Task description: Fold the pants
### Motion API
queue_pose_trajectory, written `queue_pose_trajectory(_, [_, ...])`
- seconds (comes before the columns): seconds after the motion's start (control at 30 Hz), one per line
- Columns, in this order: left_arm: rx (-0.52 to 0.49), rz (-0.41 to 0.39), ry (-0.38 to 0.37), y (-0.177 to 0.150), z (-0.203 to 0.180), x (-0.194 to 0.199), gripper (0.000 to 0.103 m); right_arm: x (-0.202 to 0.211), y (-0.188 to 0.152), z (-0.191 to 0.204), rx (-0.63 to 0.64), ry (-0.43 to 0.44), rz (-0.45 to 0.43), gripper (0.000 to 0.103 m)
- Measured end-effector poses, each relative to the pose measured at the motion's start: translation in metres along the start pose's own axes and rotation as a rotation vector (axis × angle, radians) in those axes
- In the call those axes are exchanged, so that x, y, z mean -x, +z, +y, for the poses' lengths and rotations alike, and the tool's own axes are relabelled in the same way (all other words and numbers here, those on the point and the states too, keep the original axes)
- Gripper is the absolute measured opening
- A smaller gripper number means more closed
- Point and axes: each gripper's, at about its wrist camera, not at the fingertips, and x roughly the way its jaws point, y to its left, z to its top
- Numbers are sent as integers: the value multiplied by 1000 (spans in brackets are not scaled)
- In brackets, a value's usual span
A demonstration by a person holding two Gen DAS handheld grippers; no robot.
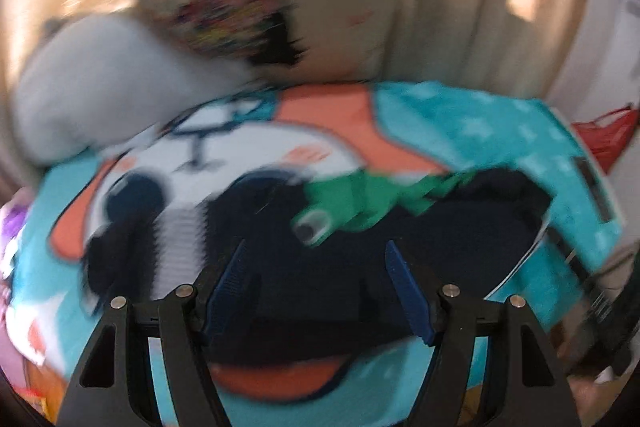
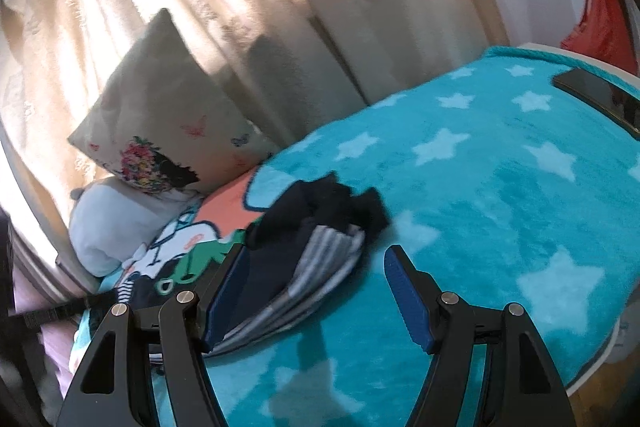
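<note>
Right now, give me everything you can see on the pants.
The pants are dark navy, soft knit by the look, with a grey-and-white striped section showing at the near edge. They lie crumpled, not flat or folded, on the teal star blanket, partly over its cartoon print. Both tools, left tool and right tool, are open and hold nothing. The right tool's left finger overlaps the cloth in view; contact cannot be told. The left view is blurred.

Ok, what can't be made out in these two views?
- Left wrist view: motion blur smears the pants and the print on the blanket.
- Right wrist view: the pants are bunched, so waistband and legs are unclear; the right gripper finger covers one edge.
- Dark flat object: cut off by the edge.
</note>
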Motion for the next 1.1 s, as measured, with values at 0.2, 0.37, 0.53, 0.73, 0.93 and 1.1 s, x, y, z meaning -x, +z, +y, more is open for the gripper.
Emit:
queue_pose_trajectory(0.2, [-135,105,-183,56,-67,-60,73,-6,6,-14,-32,-14,29,75])
queue_pose_trajectory(0.37, [-177,269,-374,81,-118,-117,73,-28,9,-11,-7,-4,85,75])
queue_pose_trajectory(0.53, [-239,346,-429,90,-156,-151,73,-38,7,-2,56,-18,77,77])
queue_pose_trajectory(0.73, [-322,410,-421,83,-174,-165,73,-47,11,3,82,-11,81,79])
queue_pose_trajectory(0.93, [-421,435,-465,71,-192,-156,27,-58,12,12,104,2,99,58])
queue_pose_trajectory(1.1, [-410,339,-457,74,-176,-126,21,-58,15,10,78,40,103,33])
